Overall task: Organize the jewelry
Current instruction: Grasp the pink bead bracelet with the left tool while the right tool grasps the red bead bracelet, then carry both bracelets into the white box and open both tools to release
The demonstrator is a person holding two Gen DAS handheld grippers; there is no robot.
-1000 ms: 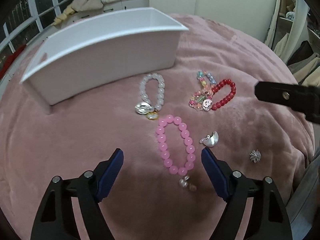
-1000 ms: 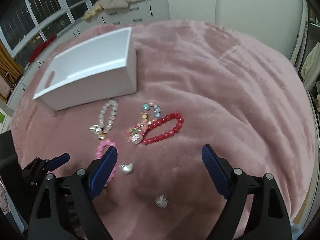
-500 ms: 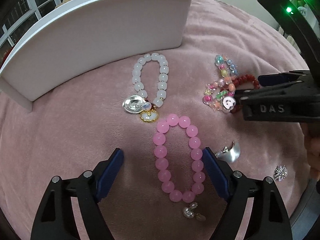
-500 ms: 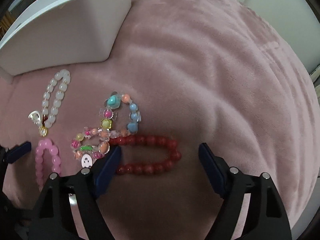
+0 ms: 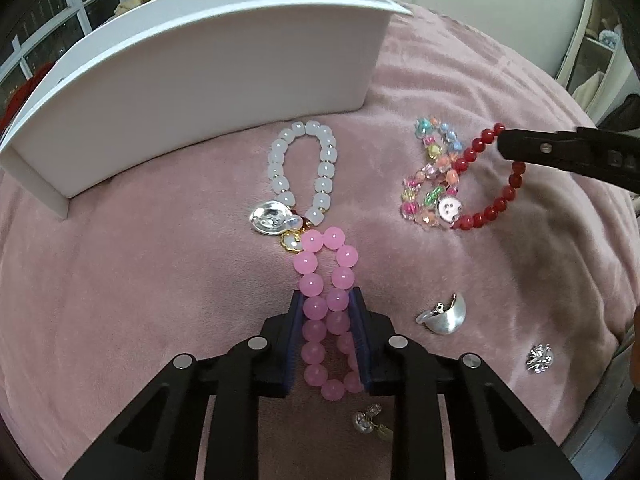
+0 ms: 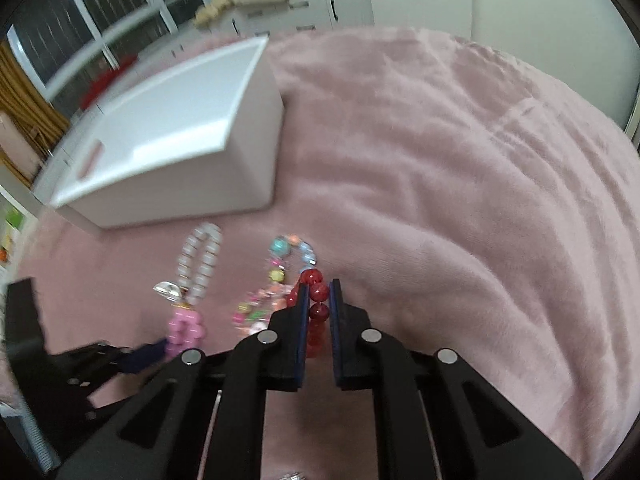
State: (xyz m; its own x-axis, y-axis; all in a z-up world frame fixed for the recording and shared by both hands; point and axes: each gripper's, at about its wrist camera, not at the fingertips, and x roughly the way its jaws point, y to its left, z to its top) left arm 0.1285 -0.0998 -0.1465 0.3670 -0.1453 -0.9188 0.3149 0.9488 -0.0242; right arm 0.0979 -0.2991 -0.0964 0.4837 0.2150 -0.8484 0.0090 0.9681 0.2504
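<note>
Both sets of jaws, wide apart half a second ago, are now closed on beads. The pink bead bracelet (image 5: 325,308) is pinched by the left gripper (image 5: 326,300) on the pink plush blanket (image 5: 120,280); its far end touches the white bead bracelet (image 5: 304,176). The red bead bracelet (image 6: 316,308) is clamped by the right gripper (image 6: 318,286), beside the multicoloured charm bracelet (image 5: 432,176). The white storage box (image 5: 208,80) stands behind; a silver earring (image 5: 444,316) and a crystal stud (image 5: 539,358) lie nearby.

Black left gripper (image 5: 326,312), blue-lined jaws, silver screws.
</note>
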